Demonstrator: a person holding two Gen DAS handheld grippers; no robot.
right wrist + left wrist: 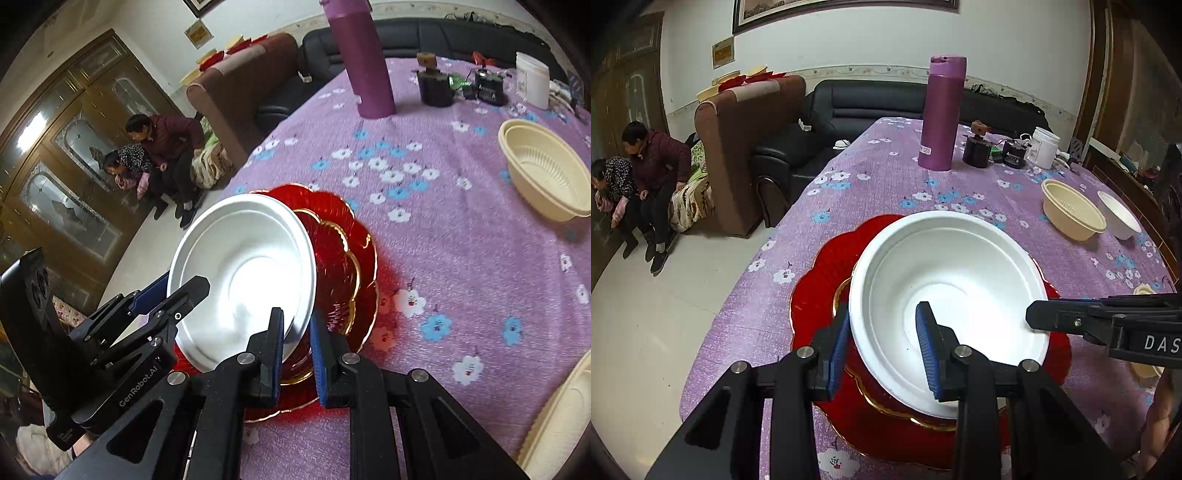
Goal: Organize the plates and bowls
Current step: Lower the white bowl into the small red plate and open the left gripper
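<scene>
Left wrist view: left claw [886, 343] pinches white bowl [953, 280] rim | right claw [297, 332] pinches other side | bowl tilted over red plates [340, 258] | purple cloth [879, 173]

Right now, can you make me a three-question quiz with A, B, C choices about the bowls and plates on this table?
1. Where is the big white bowl?
A. Over the red plates
B. On the sofa
C. Beside the white jar

2. What colour is the tall bottle?
A. Green
B. Purple
C. Yellow

3. How is the white bowl held?
A. Nobody touches it
B. One gripper only
C. Both grippers pinch its rim

Answers:
1 A, the red plates show under and around it.
2 B, it stands purple at the far end of the table.
3 C, the left gripper has fingers on either side of the near rim, and the right gripper clamps the rim's other side.
</scene>
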